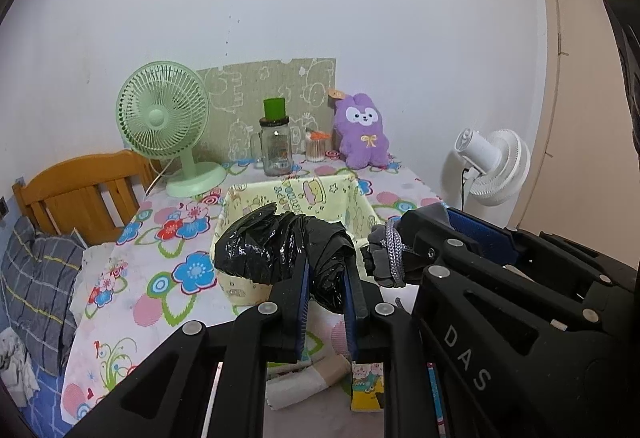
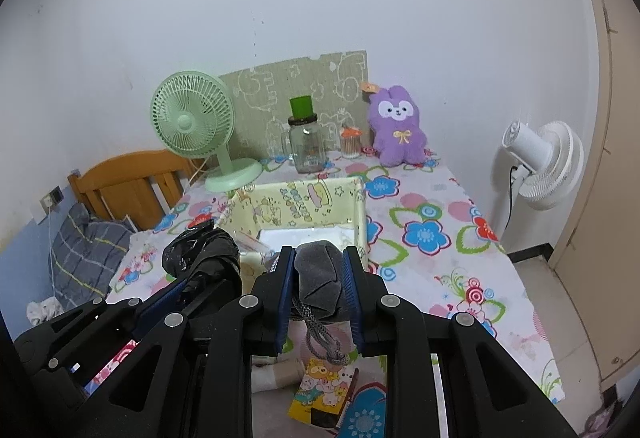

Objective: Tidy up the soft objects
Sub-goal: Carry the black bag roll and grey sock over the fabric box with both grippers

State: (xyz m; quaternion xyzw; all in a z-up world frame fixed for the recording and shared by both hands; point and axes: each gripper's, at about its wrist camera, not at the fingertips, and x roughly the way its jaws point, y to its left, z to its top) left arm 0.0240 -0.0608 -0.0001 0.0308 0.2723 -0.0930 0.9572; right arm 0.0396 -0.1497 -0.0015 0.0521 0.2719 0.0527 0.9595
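Note:
My left gripper [image 1: 326, 274] is shut on a crumpled black plastic bag [image 1: 272, 246], held in the air over the near rim of a yellow cartoon-print fabric box [image 1: 320, 183]. Beside it on the right, my right gripper [image 2: 318, 266] is shut on a grey soft pouch [image 2: 318, 278] whose grey cord [image 2: 320, 338] hangs below the jaws. In the right wrist view the black bag [image 2: 200, 254] and the left gripper [image 2: 208, 280] sit at the lower left, before the box [image 2: 304, 185]. In the left wrist view the pouch [image 1: 380, 262] shows at the right gripper's tip.
On the flowered tablecloth [image 2: 424, 238] at the back stand a green desk fan [image 1: 164, 125], a glass jar [image 1: 276, 149] with a green lid, a swab holder [image 1: 316, 147] and a purple plush [image 1: 362, 131]. A white fan [image 2: 540, 165] stands right; a wooden headboard [image 1: 76, 189] and pillow left. A yellow card [image 2: 324, 390] lies below the grippers.

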